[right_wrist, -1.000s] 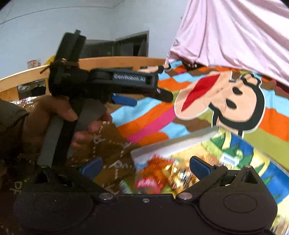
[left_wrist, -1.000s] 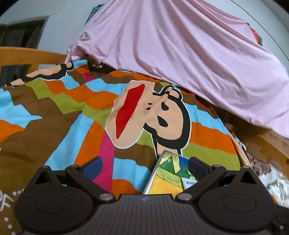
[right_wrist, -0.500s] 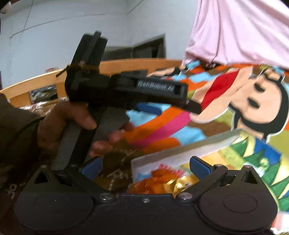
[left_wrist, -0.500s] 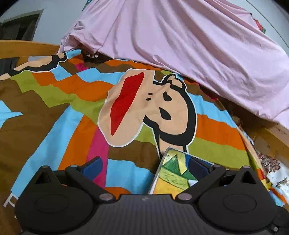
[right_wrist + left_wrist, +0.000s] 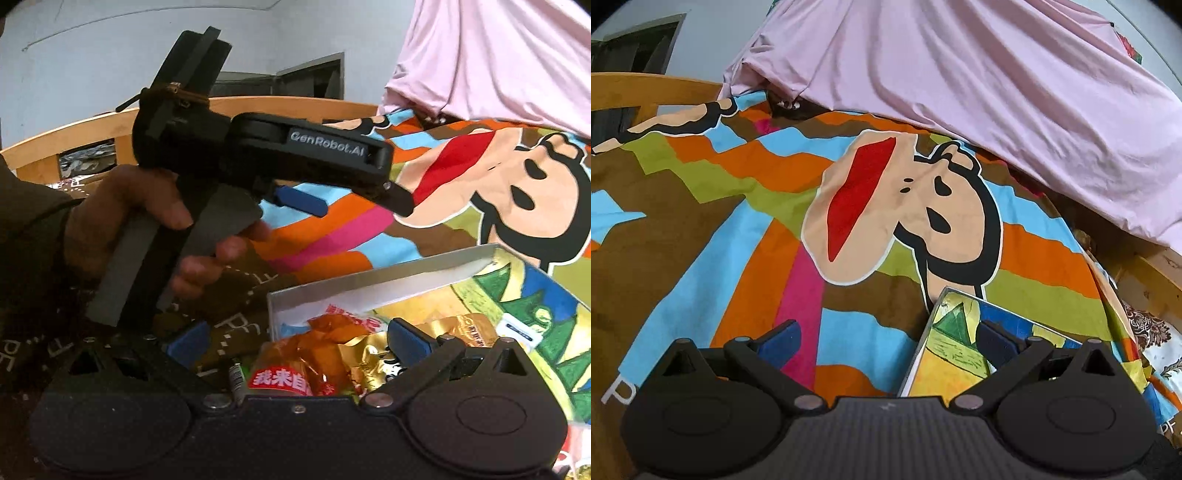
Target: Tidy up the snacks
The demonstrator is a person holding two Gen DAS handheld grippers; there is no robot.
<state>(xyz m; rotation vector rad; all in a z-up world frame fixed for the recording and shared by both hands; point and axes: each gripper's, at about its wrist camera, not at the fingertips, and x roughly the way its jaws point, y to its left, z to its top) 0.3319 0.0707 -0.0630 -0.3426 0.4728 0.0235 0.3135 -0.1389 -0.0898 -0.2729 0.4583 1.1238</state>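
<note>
While both hand-held grippers, left and right, hang open and empty over the bed, wrapped snacks fill a box.

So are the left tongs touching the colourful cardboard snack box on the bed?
Apart. The right wrist view shows the left tongs held in the air, well clear of the snack box.

A pale blue-grey painted wall with a dark doorway stands behind a curved light wooden bed rail. A bright striped cartoon-monkey bedspread covers the bed, a pink sheet heaped beyond.
</note>
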